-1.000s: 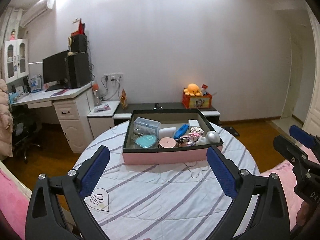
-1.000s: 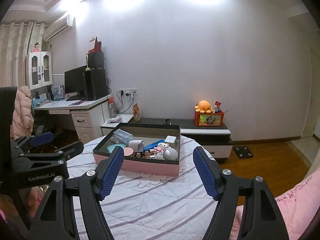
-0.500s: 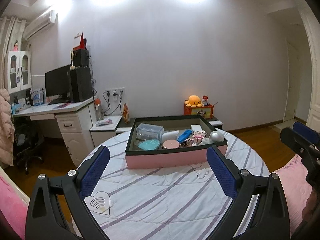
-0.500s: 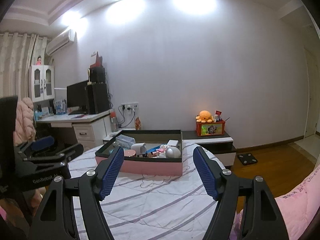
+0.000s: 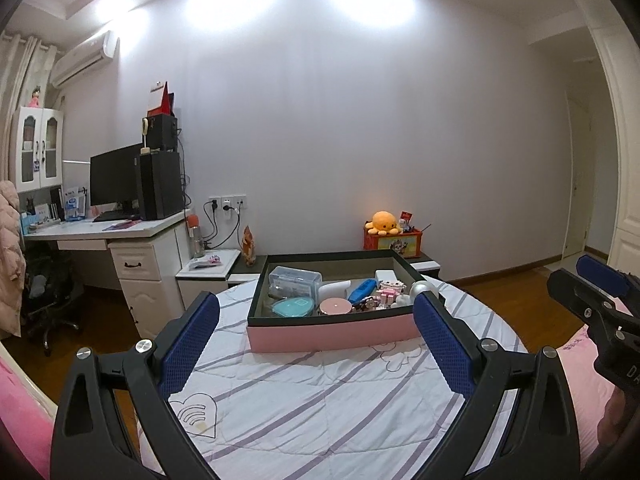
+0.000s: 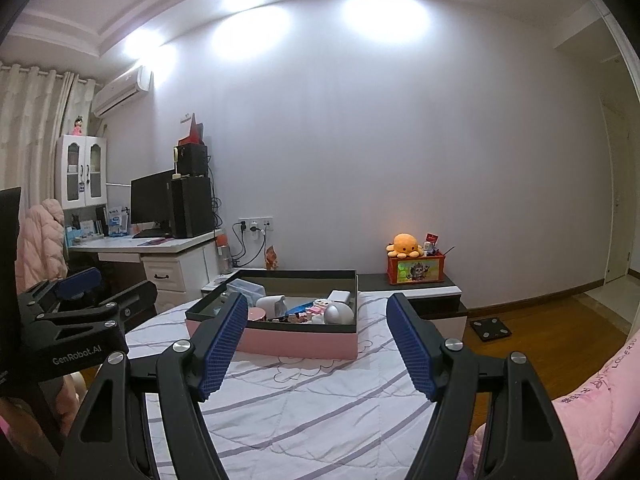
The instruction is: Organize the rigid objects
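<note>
A pink box with a dark rim sits at the far side of a round table with a striped white cloth. It holds several small items: a clear plastic case, a teal case, a pink round tin, a blue object, a silver ball. My left gripper is open and empty, short of the box. My right gripper is open and empty, also short of it.
A white desk with monitor and speakers stands at left. A low cabinet with an orange plush octopus on a toy box stands behind the table. Pink bedding lies at right. The other gripper shows at each view's edge.
Both cameras have tilted upward, so the box and table sit lower in view and more wall and ceiling show. Both grippers stay open and empty.
</note>
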Tool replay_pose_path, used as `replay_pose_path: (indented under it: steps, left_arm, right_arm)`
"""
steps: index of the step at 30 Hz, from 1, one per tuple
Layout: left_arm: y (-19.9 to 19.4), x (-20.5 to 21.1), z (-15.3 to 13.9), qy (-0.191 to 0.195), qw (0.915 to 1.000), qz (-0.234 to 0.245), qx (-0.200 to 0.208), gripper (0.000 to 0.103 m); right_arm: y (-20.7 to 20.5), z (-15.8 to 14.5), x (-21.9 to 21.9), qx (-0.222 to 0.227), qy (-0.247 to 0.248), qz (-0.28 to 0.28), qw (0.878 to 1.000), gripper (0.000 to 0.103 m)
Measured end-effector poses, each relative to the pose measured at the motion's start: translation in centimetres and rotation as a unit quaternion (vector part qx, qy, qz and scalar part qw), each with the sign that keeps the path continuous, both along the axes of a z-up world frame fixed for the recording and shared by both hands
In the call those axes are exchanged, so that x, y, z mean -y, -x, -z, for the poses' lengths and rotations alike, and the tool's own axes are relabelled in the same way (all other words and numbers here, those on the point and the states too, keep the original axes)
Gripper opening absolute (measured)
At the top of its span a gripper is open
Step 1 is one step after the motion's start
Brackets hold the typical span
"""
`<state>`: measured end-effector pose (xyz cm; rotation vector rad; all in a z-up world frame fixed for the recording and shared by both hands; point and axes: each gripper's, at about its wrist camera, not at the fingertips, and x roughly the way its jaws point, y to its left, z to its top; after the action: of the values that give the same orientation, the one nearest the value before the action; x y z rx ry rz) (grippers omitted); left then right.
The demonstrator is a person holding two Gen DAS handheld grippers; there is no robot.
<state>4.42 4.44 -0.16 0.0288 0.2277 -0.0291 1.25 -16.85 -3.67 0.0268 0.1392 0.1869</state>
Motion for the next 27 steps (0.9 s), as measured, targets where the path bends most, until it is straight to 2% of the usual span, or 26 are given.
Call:
replay_pose_path:
  steps: [4, 27]
  left_arm:
    - [0.1, 0.2, -0.1, -0.002, 1.0, -0.001, 0.001, 0.099]
    - [1.3, 1.3, -1.4, -0.006, 0.9999, 0.004, 0.015, 0.099]
  right_arm:
    - [-0.1, -0.1, 0.0, 0.002, 0.002, 0.001, 1.0, 0.079]
    - [0.3, -0.3, 0.6, 0.009, -0.001, 0.002, 1.0, 0.079]
